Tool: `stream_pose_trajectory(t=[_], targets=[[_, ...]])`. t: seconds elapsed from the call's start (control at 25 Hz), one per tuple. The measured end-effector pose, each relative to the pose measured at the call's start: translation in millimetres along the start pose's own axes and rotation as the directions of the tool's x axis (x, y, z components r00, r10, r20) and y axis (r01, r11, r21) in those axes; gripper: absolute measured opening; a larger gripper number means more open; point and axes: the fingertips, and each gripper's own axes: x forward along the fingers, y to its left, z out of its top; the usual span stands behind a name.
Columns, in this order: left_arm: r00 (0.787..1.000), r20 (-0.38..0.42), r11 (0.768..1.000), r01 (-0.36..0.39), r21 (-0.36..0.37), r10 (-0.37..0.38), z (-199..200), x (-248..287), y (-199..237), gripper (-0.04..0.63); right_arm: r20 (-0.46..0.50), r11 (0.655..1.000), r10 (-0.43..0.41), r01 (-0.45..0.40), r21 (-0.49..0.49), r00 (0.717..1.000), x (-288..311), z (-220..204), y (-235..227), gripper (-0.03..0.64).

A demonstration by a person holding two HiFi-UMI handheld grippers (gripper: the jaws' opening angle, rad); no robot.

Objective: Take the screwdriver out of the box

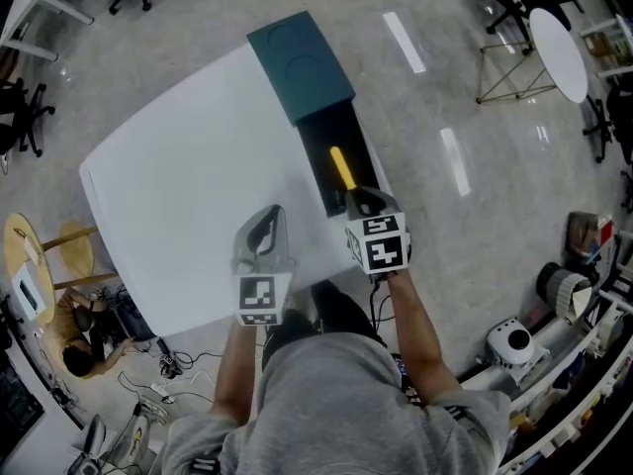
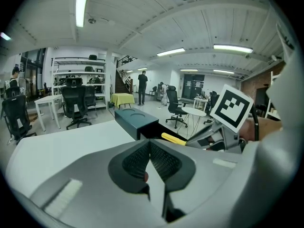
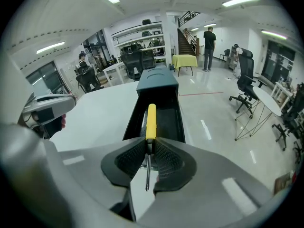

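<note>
One screwdriver [image 3: 150, 120], pinched in the right hand-held gripper [image 3: 148, 147], over one box [image 1: 358, 144] at the desk's [image 1: 178, 196] two o'clock; left hand-held gripper [image 2: 149, 151] pressed together, empty.

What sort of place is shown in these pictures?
Most likely an open-plan office or lab workspace: black swivel office chairs stand by white desks, a white metal shelving rack stands at the back, and long strip lights run across the ceiling.
</note>
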Motion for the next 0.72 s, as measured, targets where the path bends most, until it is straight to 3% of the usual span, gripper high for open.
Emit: stream_pose_trajectory(t=[0.72], targets=[[0.986,0.145,0.996,-0.085,0.043,0.078,54.8,-75.3,3.8,0.011,0.200,0.999,0.026,-0.018,-0.042,0.979,-96.4,40.0,41.7,0.064]])
